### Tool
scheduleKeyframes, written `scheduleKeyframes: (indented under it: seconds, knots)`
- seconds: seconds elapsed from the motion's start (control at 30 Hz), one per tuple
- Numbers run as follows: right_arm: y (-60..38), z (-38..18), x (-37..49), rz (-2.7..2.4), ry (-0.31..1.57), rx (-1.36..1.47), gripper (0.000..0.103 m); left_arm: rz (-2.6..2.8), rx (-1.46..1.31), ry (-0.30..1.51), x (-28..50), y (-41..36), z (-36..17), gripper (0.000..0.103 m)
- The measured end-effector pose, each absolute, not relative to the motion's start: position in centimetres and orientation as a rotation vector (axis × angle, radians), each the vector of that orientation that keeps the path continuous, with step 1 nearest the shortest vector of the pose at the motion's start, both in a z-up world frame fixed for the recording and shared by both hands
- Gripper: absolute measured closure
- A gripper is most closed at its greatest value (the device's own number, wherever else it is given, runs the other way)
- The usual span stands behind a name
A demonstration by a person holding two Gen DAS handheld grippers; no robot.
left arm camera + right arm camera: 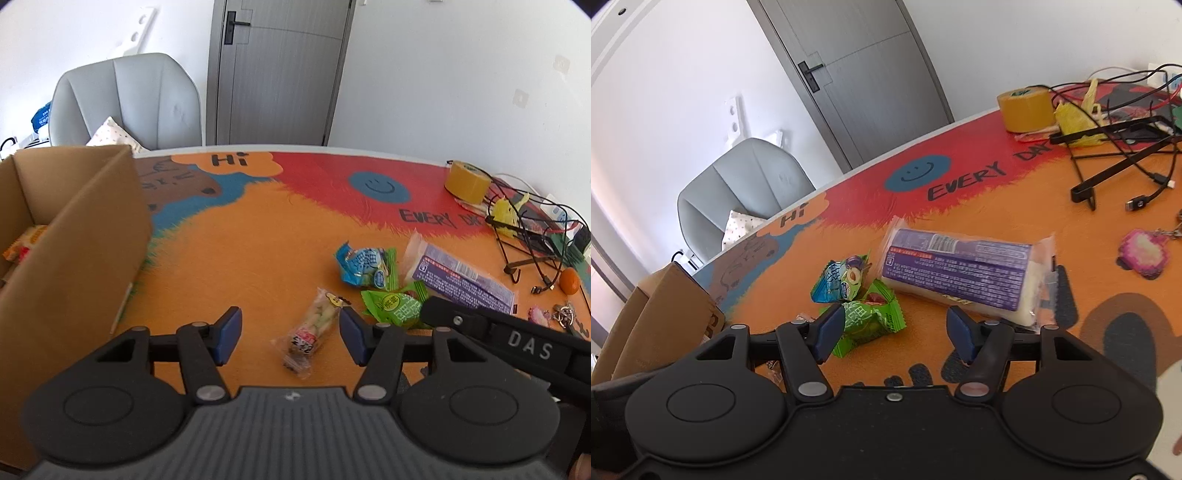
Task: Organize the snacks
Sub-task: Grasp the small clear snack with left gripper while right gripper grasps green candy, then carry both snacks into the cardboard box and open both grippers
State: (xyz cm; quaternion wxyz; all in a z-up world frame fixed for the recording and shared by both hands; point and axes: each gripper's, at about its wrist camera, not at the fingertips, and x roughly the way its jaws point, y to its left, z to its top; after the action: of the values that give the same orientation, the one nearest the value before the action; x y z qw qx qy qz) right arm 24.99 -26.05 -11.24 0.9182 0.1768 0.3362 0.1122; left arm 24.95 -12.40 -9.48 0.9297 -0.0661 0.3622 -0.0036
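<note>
My left gripper (290, 334) is open over the orange table mat; a clear packet of green snacks (314, 328) lies between its fingertips, nearer the right one. My right gripper (895, 332) is open above the mat, with a green snack packet (866, 321) at its left fingertip. Behind it lie a blue-green packet (840, 282) and a long purple-labelled packet (964, 273). These also show in the left wrist view: the green packet (393, 304), the blue-green one (365, 267) and the purple one (461, 278). An open cardboard box (74, 236) at the left holds an orange-red packet (24, 247).
A yellow tape roll (466, 181), tangled cables on a black wire stand (528, 236), an orange (569, 281) and key charms (1145, 253) sit at the table's right. A grey chair (125, 99) and a door (277, 70) are behind the table.
</note>
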Motion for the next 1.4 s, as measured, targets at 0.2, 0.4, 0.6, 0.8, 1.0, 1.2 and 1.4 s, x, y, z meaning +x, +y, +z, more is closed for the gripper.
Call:
scheduleKeyframes:
  seconds: [0.2, 0.4, 0.6, 0.8, 1.0, 1.2, 1.4]
  knots:
    - [-25.3, -11.5, 26.2, 0.232, 0.714, 0.361, 0.043, 0.000, -0.154, 0.770, 25.9, -12.4, -10.4, 0.054]
    - [-24.6, -11.6, 26.7, 0.238, 0.723, 0.353, 0.043, -0.015, -0.157, 0.765, 26.1, -12.5, -10.9, 0.066]
    - [-23.5, -11.6, 26.9, 0.231, 0.721, 0.316, 0.042, -0.029, -0.187, 0.784, 25.8, -11.9, -10.6, 0.086]
    - [-22.2, -11.4, 26.4, 0.208, 0.723, 0.270, 0.042, -0.006, -0.198, 0.743, 24.4, -10.9, -9.7, 0.086]
    - [-21.0, -11.6, 25.9, 0.203, 0.716, 0.249, 0.058, 0.026, -0.214, 0.727, 23.1, -9.3, -9.2, 0.086]
    - [-21.4, -11.3, 24.9, 0.210, 0.707, 0.298, 0.069, 0.054, -0.223, 0.709, 22.2, -8.4, -8.5, 0.086]
    - [-22.1, -10.5, 23.1, 0.212, 0.665, 0.334, 0.070, 0.037, -0.221, 0.675, 20.6, -8.4, -7.4, 0.086]
